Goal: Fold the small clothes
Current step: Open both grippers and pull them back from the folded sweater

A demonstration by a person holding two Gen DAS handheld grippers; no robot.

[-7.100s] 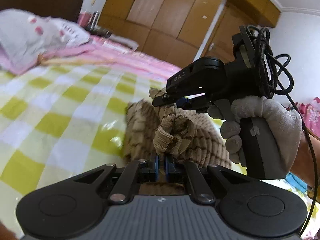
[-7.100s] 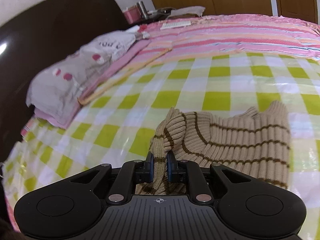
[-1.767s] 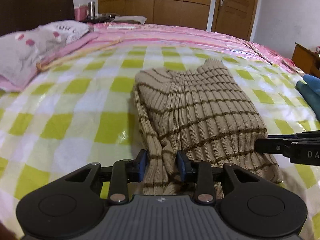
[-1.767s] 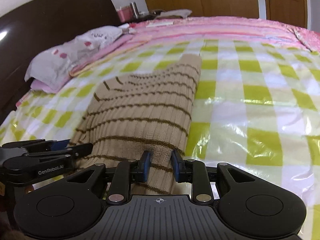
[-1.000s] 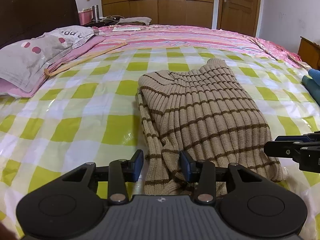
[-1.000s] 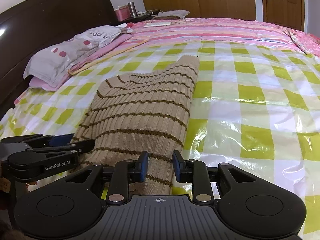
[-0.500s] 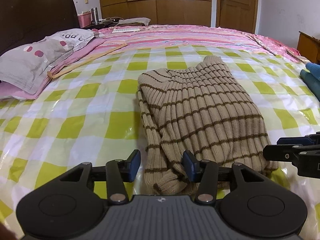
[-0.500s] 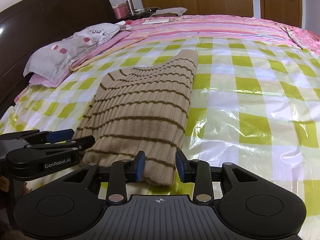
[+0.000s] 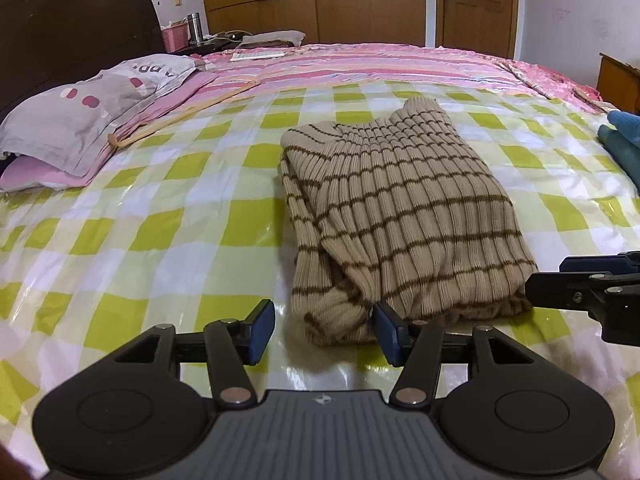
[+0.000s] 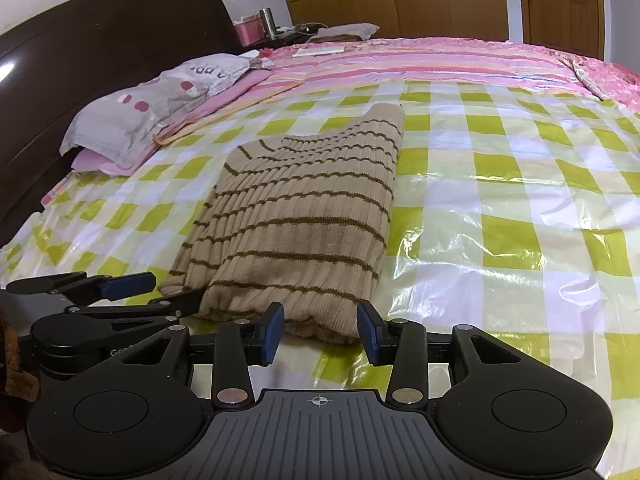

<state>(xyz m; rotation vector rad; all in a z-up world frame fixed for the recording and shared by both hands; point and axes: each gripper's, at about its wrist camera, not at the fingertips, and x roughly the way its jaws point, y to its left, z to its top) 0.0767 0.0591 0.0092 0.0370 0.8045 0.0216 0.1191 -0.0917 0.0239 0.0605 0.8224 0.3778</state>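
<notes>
Striped knit sweater (image 9: 400,216) lying folded mid-bed on glossy green-checked plastic sheet (image 9: 168,200), near edge just ahead of both tools. Bordering pink striped bedding (image 9: 360,64), pillow (image 9: 80,120) by dark headboard (image 9: 72,20), wooden wardrobe (image 9: 320,0) behind. Leaving bare sheet wide open either side. Left gripper (image 9: 324,330) and right gripper (image 10: 322,330) standing apart, having just been opening, gripping nothing, sweater hem sitting loose between pads.

Folded sweater (image 9: 404,216) on bed (image 9: 160,216), pillow (image 9: 80,120) left.
</notes>
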